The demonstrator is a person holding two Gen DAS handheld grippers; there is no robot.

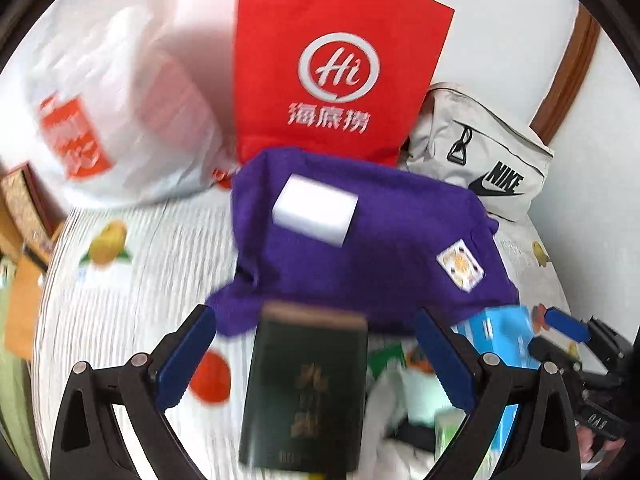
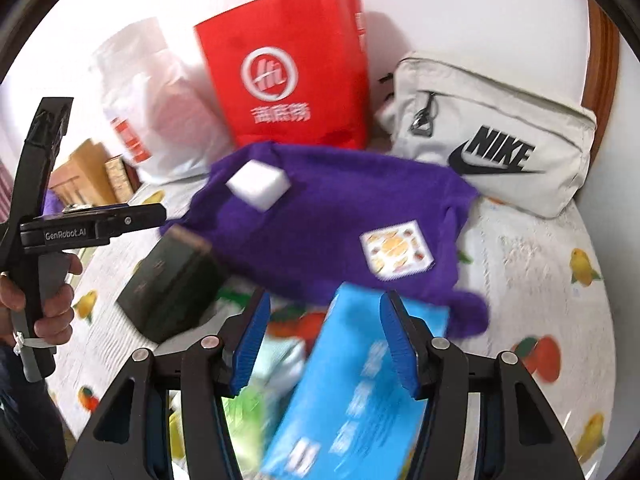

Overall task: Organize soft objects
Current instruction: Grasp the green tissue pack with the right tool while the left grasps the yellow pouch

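Note:
A purple cloth bag (image 1: 372,248) (image 2: 328,220) lies on the fruit-print bedsheet (image 1: 132,280), with a white sponge block (image 1: 316,210) (image 2: 258,184) on top. My left gripper (image 1: 316,356) is open, its fingers either side of a dark green box (image 1: 304,392), also in the right wrist view (image 2: 172,280). My right gripper (image 2: 324,340) is open above a blue tissue pack (image 2: 356,392) (image 1: 500,336). Pale soft items (image 1: 404,404) (image 2: 276,364) lie between box and pack.
A red paper bag (image 1: 336,64) (image 2: 288,72) stands against the wall, a white plastic bag (image 1: 120,112) (image 2: 156,112) to its left and a beige Nike pouch (image 1: 484,152) (image 2: 492,136) to its right. Wooden boxes (image 2: 92,176) sit far left.

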